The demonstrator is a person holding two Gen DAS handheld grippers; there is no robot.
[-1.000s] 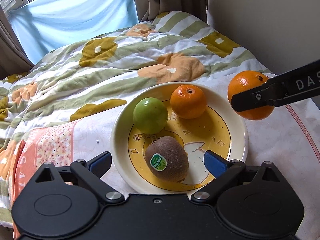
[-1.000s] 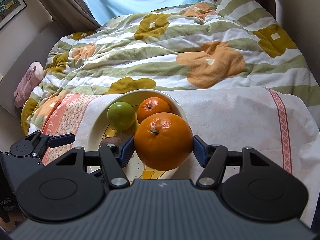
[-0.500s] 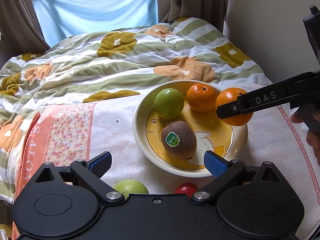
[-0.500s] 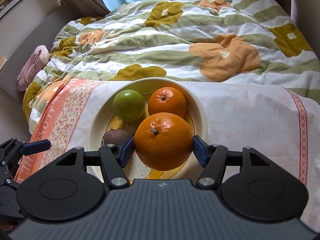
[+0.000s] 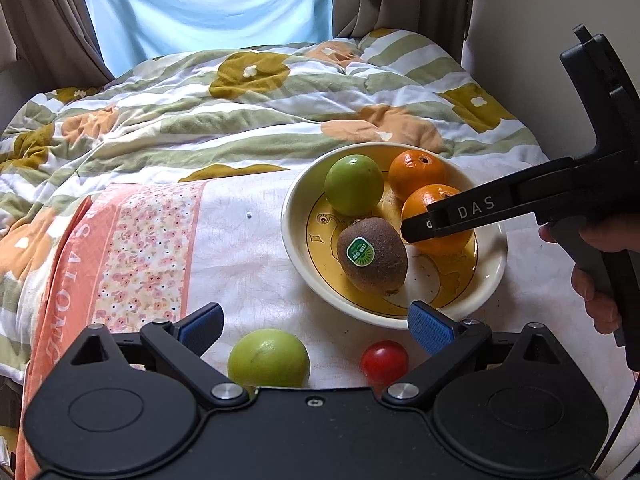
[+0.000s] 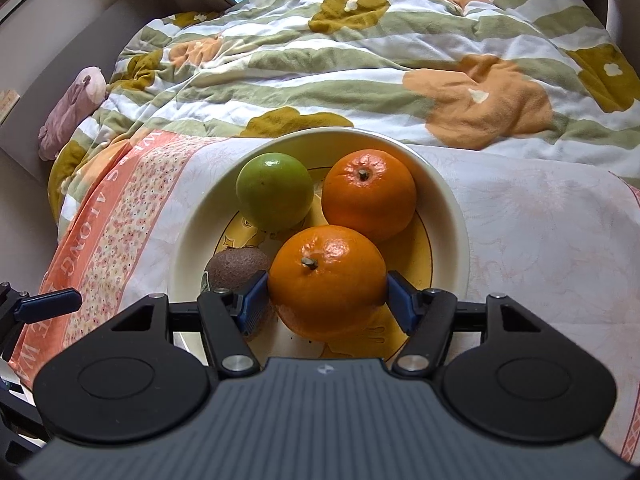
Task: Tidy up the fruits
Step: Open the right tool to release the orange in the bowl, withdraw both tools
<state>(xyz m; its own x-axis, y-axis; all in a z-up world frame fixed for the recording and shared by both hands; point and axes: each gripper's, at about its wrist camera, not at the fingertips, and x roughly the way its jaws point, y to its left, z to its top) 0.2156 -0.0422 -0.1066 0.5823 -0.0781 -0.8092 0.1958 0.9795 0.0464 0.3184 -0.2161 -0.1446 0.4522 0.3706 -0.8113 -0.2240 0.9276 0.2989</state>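
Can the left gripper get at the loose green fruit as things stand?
Probably yes. The left gripper is open and empty, the green fruit lies bare on the cloth right under it, and only the small red fruit sits nearby.

The bowl (image 6: 448, 204) is cream with a yellow centre, and holds two oranges (image 6: 328, 280), one green apple (image 6: 274, 190) and a brown kiwi (image 5: 372, 254). The quilt (image 5: 200, 112) has green and white stripes with orange and mustard flowers.
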